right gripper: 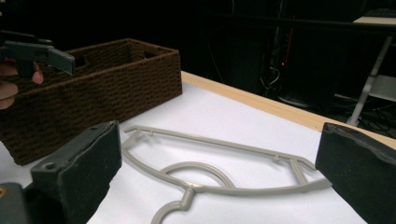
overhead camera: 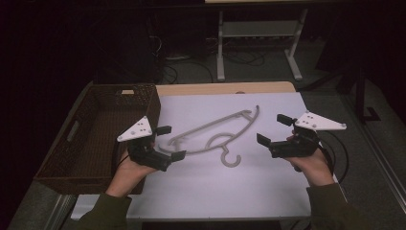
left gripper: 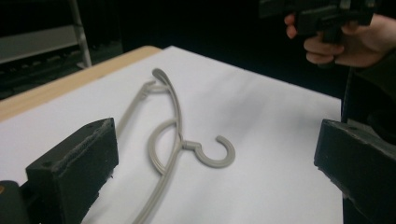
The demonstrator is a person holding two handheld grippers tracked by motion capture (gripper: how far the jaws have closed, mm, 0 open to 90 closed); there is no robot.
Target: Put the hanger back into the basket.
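Black jaws of the left hand-held gripper (left gripper: pixel 215 172) rose at the bottom of its own view, standing wide apart with nothing between them, and the grey plastic hanger (left gripper: pixel 175 140) lay flat on the white sheet just ahead of them. From the high view the left hand-held gripper (overhead camera: pixel 170 143) hovered at the hanger's (overhead camera: pixel 215 134) near-left end, its jaw tips almost over the thin bar, though whether any pad touched the plastic could not be told. Opposite it, the right hand-held gripper (overhead camera: pixel 273 129) also stood spread and empty, a little apart from the hanger's raised right tip, so the left hand looked the nearer of the two. Between them the hanger's long axis ran slantwise across the desk (overhead camera: pixel 225 88), from low at the left to higher at the right, with its open hook curling toward the person. In the right hand-held gripper (right gripper: pixel 219 172) view the hanger (right gripper: pixel 219 158) showed as a slim, pale grey piece: one straight bar, one bowed bar, a half-ring in the middle and small notches near the ends. To the left stood a dark woven basket (overhead camera: pixel 62 143), its wall just behind the left hand. A grasp on the thin bar would likely call for the jaws to come down across it, not along it.
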